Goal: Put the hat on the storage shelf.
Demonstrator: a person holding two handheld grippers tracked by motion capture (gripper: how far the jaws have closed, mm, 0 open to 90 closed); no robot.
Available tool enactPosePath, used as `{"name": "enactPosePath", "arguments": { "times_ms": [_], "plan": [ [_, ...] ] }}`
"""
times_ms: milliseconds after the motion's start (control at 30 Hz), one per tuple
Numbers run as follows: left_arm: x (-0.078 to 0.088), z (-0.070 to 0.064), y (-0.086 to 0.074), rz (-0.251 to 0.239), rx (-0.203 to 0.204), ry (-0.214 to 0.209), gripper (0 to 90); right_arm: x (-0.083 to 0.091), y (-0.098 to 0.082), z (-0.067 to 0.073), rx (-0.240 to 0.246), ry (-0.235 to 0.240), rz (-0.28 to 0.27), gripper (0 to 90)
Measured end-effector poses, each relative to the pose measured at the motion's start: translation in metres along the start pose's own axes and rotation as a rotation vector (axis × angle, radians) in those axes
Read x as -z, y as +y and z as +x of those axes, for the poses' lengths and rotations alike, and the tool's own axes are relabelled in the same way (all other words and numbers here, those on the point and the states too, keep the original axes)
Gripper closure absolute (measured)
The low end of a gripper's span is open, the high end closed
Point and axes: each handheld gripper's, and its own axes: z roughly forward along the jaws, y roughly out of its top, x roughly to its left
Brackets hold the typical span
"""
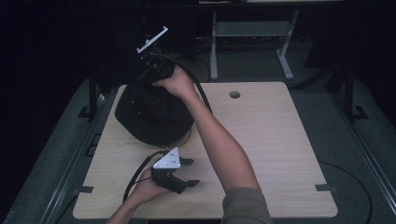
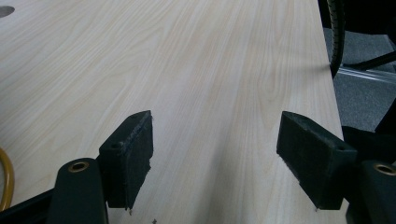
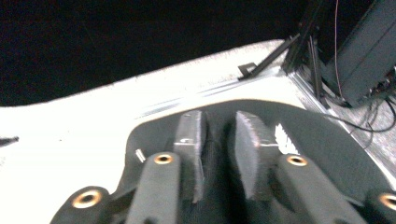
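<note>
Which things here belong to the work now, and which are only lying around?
In the work:
- black hat, on the table
- right gripper, jaws slightly apart over the hat's fabric
- left gripper, open above bare table, holding nothing

Only lying around:
- yellow cord beside the hat
- round hole in the table

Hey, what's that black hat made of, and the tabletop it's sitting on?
The black hat looks like soft woven fabric, matt: it slumps and folds, and the right gripper view shows a fine weave between the right gripper pads. The tabletop looks like pale wood or a wood-look laminate, smooth with a faint sheen; long grain lines run across it in the left gripper view. Which of the two I cannot tell.
</note>
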Motion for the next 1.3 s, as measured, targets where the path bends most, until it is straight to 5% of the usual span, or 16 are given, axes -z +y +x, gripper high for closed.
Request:
{"name": "enactPosePath", "arguments": {
  "times_ms": [67, 400, 867, 1300],
  "plan": [
    [0.001, 0.0, -0.001, -0.002, 0.007, 0.0, 26.2, 0.008, -0.002, 0.0, -0.01, 0.01, -0.01, 57.7],
    [0.001, -0.001, -0.002, -0.002, 0.014, 0.015, 25.6, 0.044, -0.029, -0.014, -0.077, -0.016, -0.07, 42.5],
    [0.001, 0.002, -0.004, 0.0, 0.028, 0.024, 24.5, 0.085, -0.065, -0.022, -0.144, -0.036, -0.133, 31.2],
    [0.002, 0.004, -0.005, -0.016, 0.047, 0.039, 23.3, 0.111, -0.099, -0.026, -0.177, -0.066, -0.121, 25.5]
  ]
}}
